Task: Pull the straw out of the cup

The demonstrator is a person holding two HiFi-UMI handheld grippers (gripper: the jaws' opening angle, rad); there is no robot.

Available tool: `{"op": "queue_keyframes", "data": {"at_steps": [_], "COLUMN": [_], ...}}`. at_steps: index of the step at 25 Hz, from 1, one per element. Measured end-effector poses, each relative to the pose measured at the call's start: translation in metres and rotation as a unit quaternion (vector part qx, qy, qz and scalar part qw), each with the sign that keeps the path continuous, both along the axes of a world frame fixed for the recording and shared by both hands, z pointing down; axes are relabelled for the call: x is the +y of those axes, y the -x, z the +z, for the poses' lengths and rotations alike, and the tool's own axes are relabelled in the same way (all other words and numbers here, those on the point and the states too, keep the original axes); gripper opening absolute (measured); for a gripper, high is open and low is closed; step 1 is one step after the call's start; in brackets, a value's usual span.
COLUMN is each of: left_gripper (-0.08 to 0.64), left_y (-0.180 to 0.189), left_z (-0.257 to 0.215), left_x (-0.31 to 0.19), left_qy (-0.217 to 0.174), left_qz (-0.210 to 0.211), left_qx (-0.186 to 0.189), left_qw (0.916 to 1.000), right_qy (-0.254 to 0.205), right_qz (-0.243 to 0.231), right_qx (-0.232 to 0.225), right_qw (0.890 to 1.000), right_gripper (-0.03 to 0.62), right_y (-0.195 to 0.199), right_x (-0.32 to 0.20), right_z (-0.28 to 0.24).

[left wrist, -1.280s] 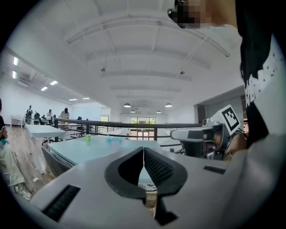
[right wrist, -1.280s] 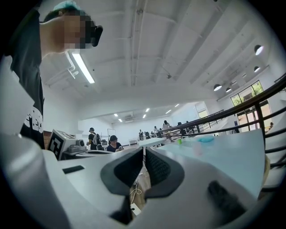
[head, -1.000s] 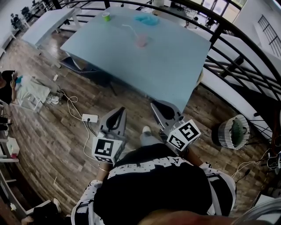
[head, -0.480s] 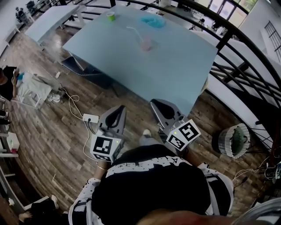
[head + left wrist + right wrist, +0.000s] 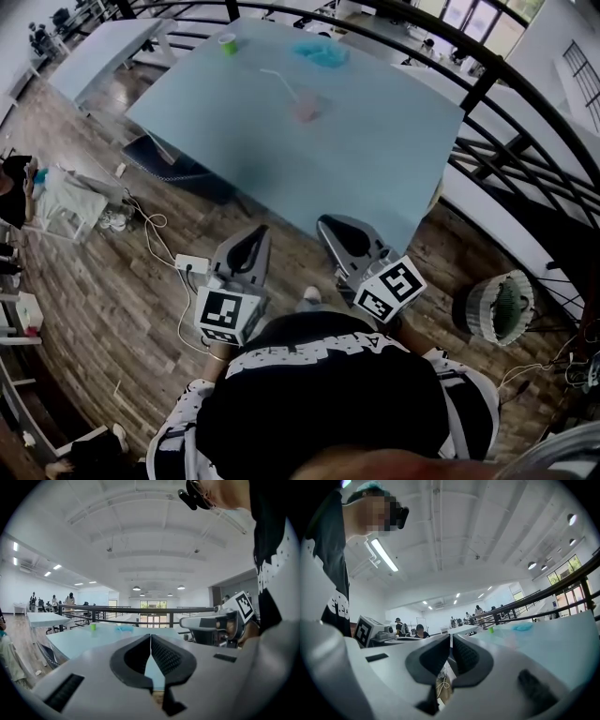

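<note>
The fingers (image 5: 165,657) of the left gripper (image 5: 150,636) are pressed together at their tips, and nothing is caught between them. The fingers (image 5: 465,657) of the right gripper (image 5: 451,638) are likewise clenched on nothing. Both grippers are held side by side close to the person's body, above the wooden floor (image 5: 112,281) and near the closest edge of the table (image 5: 375,159). The cup (image 5: 306,106), pinkish, is seen standing far out on the table, well apart from both grippers. The straw (image 5: 277,77) is lodged in it and is tilted toward the left. Farther back on the table a small green cup (image 5: 226,42) and a blue object (image 5: 319,53) are found. A dark railing (image 5: 487,80) is seen along the table's right side, and a basket (image 5: 497,292) is set on the floor at the right.
</note>
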State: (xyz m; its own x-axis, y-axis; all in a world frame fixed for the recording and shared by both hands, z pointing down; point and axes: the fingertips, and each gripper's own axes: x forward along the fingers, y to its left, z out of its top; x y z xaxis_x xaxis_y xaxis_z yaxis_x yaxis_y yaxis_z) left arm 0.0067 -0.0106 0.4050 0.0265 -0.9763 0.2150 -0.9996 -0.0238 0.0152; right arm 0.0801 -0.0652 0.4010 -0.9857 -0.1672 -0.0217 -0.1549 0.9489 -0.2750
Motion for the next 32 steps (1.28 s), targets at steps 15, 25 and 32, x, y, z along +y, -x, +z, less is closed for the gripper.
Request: {"op": "queue_keyframes", "data": {"at_steps": [15,25,32], "left_gripper": [0.015,0.015,0.015], "left_y": [0.021,0.032,0.039], "left_z": [-0.001,-0.003,0.0], "left_x": [-0.023,-0.035,-0.032], "left_qy": [-0.003,-0.005,-0.001], "left_qz": [-0.047,-0.055,-0.06], "left_qx": [0.001,0.002,0.001], "left_qw": [0.9989,0.9985,0.9982], "right_qy": [-0.003,-0.004,-0.01], "right_qz": [-0.042,-0.047,-0.047], "right_qx": [-0.011,-0.017,-0.012], "right_qw": [0.999,0.999,0.999], "right_gripper": [0.031,0.031,0.031], "right_y": [0.025,0.034,0.039], "right_x": [-0.03,-0.044,-0.048], "right_z": [-0.001,-0.001,-0.001]}}
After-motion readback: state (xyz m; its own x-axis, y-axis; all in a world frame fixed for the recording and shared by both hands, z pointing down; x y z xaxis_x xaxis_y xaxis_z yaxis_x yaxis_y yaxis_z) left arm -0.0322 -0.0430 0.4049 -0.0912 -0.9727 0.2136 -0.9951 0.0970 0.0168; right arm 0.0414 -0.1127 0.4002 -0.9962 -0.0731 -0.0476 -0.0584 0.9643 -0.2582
